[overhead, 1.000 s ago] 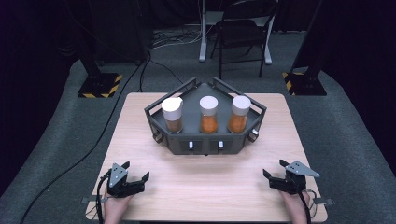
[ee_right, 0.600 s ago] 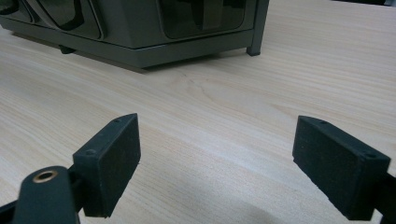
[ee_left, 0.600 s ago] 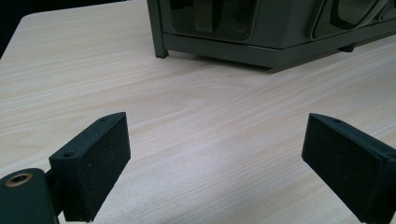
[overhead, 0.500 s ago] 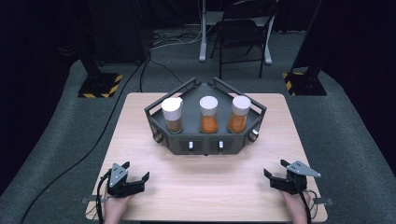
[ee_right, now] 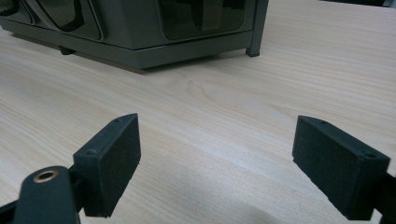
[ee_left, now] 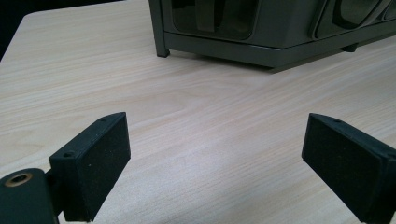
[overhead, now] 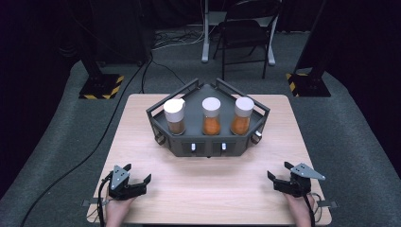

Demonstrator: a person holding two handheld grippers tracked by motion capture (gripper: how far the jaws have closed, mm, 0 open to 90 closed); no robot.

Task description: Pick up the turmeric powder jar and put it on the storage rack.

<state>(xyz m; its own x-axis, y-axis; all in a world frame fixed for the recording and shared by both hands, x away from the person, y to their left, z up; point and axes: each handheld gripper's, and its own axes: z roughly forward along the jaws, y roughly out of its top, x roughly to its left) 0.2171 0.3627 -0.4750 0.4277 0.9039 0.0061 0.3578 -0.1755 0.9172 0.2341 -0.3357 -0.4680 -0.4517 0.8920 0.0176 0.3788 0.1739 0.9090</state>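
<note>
A dark grey angular rack [overhead: 208,144] stands at the middle back of the wooden table [overhead: 213,179]. Three white-capped jars stand in it: a brown-filled jar on the left [overhead: 174,116], an orange-filled jar in the middle [overhead: 211,116] and another orange-filled jar on the right [overhead: 243,115]. My left gripper [overhead: 137,174] rests near the front left edge, open, with only bare wood between its pads [ee_left: 93,161]. Near the front right edge my right gripper [overhead: 279,171] is likewise open on nothing. The rack's lower front [ee_left: 261,32] [ee_right: 154,32] lies ahead of both grippers.
A chair [overhead: 246,33] and stand bases with yellow-black tape [overhead: 101,87] [overhead: 307,85] sit on the grey floor behind the table. A black cable [overhead: 71,165] runs across the floor at the left. Bare wood stretches between the rack and the two grippers.
</note>
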